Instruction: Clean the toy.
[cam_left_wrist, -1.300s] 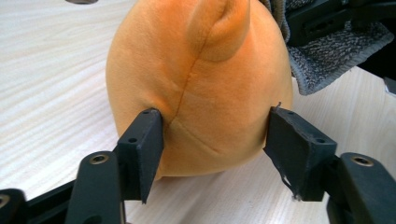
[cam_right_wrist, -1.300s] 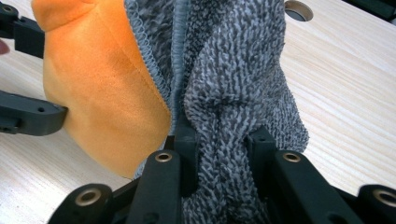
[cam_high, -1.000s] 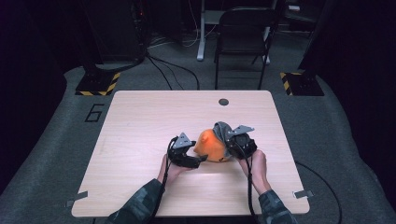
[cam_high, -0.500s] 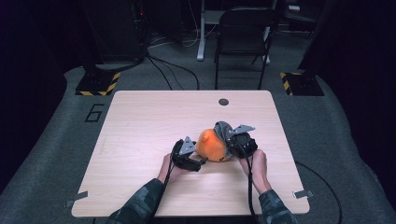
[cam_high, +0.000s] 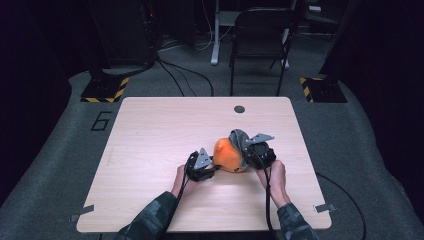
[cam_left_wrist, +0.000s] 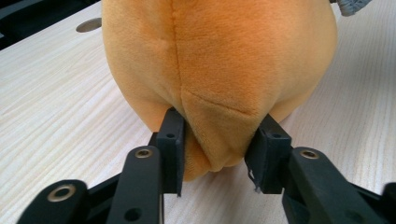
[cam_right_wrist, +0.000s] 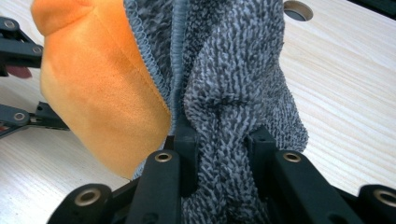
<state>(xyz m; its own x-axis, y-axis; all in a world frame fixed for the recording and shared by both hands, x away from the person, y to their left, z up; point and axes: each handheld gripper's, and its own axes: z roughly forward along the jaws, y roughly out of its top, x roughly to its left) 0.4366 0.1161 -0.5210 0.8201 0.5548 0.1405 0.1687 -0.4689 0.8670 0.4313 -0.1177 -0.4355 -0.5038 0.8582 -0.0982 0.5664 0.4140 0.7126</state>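
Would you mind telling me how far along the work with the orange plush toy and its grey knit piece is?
Both grips look made: the left claw, jaws just closing, pinches the orange plush toy at its lower end; the right claw is shut on the grey knit piece. The knit still covers one end of the toy, so separating or adjusting it appears left.

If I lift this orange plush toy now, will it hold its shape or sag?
Probably sag: the orange plush toy bunches where the left gripper pinches it. It looks light and unlikely to slip. The grey cloth on it looks floppy.
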